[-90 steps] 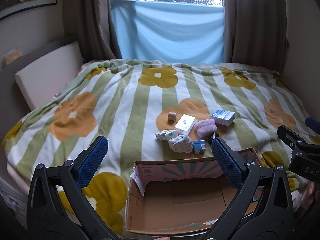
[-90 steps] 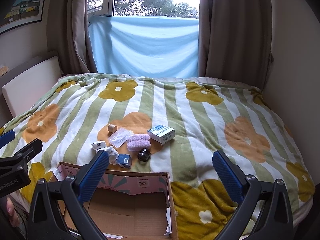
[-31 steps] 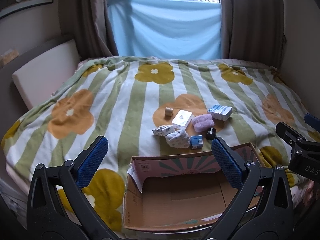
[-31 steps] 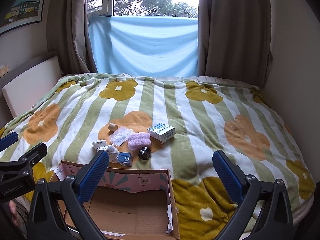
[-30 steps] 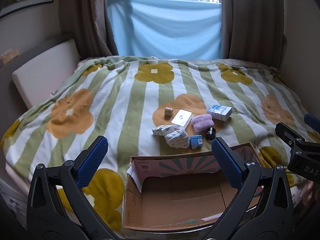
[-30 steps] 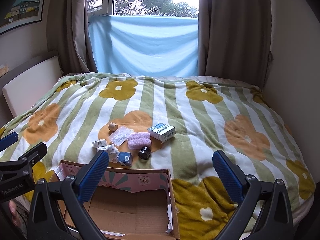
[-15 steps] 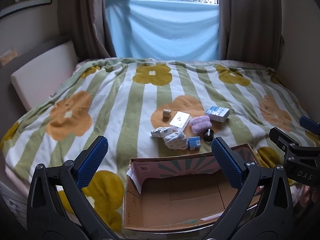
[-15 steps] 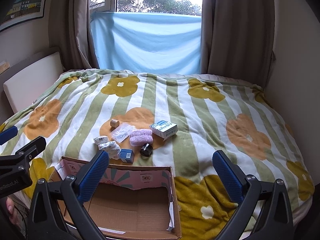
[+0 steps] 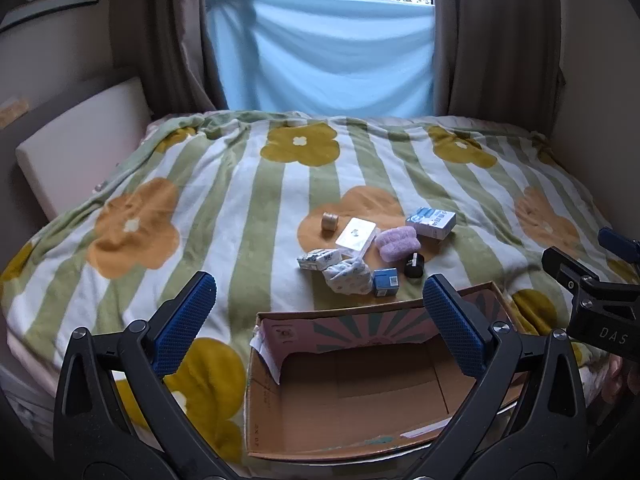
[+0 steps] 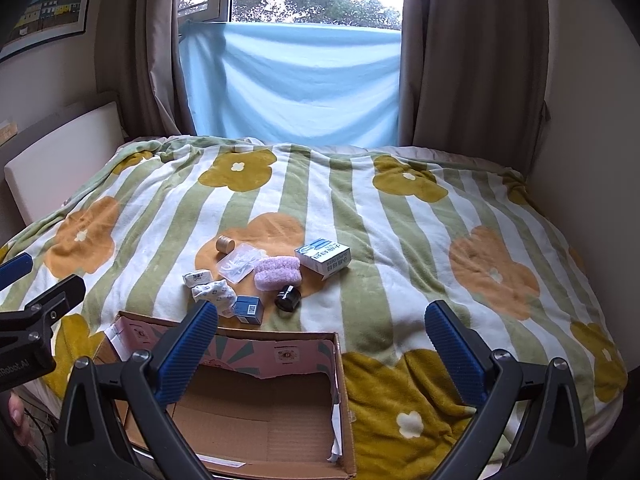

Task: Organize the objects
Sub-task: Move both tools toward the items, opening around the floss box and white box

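Left wrist view: left gripper (image 9: 318, 302) held low and level at the near edge of the bed, above the cardboard box (image 9: 460, 304), fingers spread wide with nothing between them. Finger pads (image 9: 184, 322) blue, ribbed rubber on black plastic arms. Box is open-topped brown corrugated card, pink printed flap on its far wall, one white torn strip at the left corner; a paper slip lies on its floor. Right gripper (image 9: 592, 276) shows at the box's right side; only one finger is in frame here.

Just beyond the box's far wall, on the fleecy striped blanket (image 9: 256, 208) with flower print, sits the cluster: small blue carton (image 9: 385, 281), crumpled white patterned cloth (image 9: 347, 276), black round cap (image 9: 414, 265), fuzzy lilac pad (image 9: 398, 243), clear flat packet (image 9: 357, 233), white wrapped packet (image 9: 319, 258), blue-and-white box (image 9: 431, 222), tan tape roll (image 9: 330, 222) farthest

Right wrist view: right gripper (image 10: 322, 330) level over the box's (image 10: 280, 338) right half, fingers released and wide apart, empty. Left pad (image 10: 186, 350) overlaps the box's far wall. Blue carton (image 10: 249, 309) lies nearest that wall, black cap (image 10: 287, 297) just right of it, lilac pad (image 10: 277, 272) beyond. Left gripper (image 10: 30, 292) at the box's left edge
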